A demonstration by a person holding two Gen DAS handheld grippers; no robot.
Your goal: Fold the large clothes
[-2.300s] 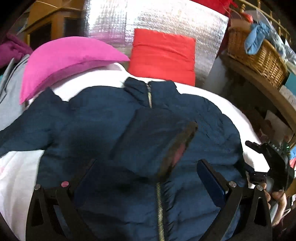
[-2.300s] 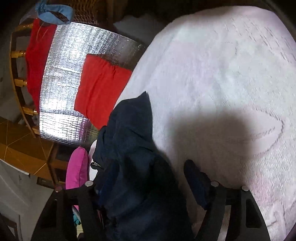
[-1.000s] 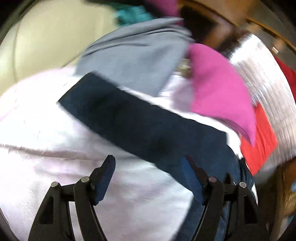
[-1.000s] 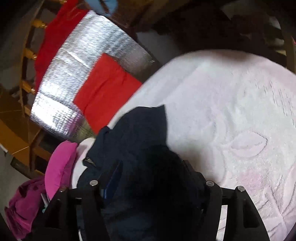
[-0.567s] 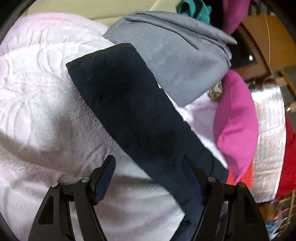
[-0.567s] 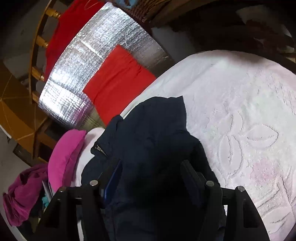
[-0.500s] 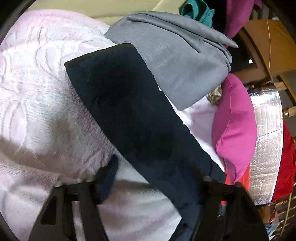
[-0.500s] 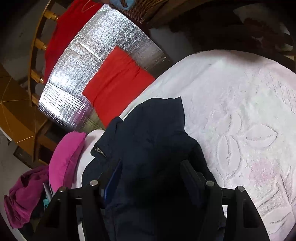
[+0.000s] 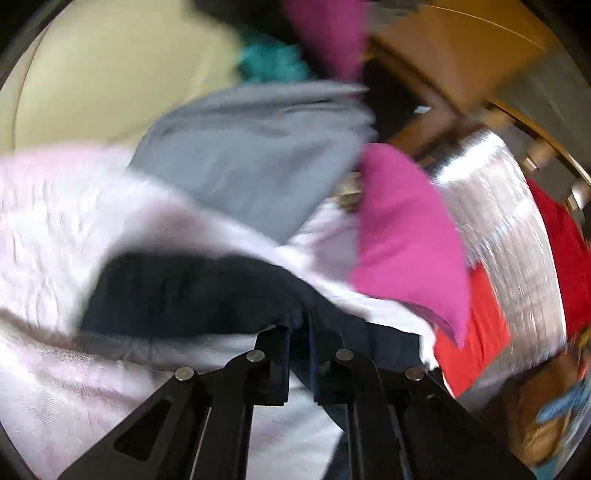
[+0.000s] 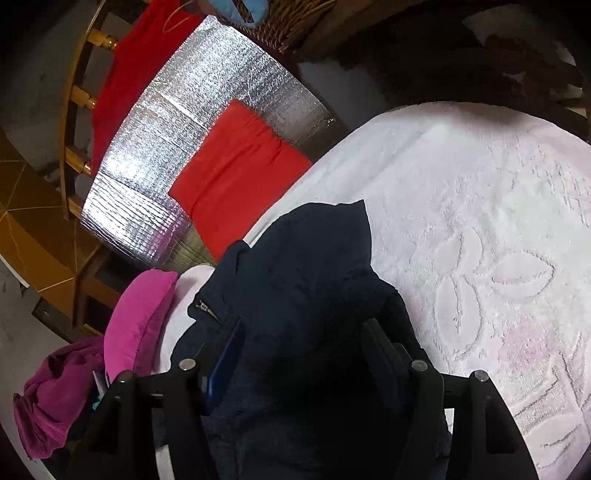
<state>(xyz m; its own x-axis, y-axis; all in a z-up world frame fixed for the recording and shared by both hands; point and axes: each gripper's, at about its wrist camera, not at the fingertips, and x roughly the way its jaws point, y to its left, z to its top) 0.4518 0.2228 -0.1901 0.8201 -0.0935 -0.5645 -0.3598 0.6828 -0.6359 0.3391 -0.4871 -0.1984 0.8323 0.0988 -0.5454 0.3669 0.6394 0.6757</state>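
Observation:
A dark navy zip jacket lies on a pale pink embossed bedspread (image 10: 498,229). In the left wrist view its sleeve (image 9: 192,291) stretches out to the left, and my left gripper (image 9: 300,328) is shut on the sleeve's cloth, bunched between the jaws. The view is motion-blurred. In the right wrist view the jacket body (image 10: 306,280) with its collar zip fills the lower middle. My right gripper (image 10: 301,347) is open, its jaws on either side of the jacket body with cloth lying between them.
A magenta pillow (image 9: 402,240) and a grey garment (image 9: 258,147) lie beyond the sleeve. A red cushion (image 10: 236,170) leans on a silver foil panel (image 10: 207,96). A wicker basket (image 10: 295,18) and wooden furniture stand behind. A purple garment (image 10: 55,391) lies at the left.
My left gripper has closed on the navy sleeve and the view has swung, now blurred. The right gripper stays open over the jacket body, hardly moved.

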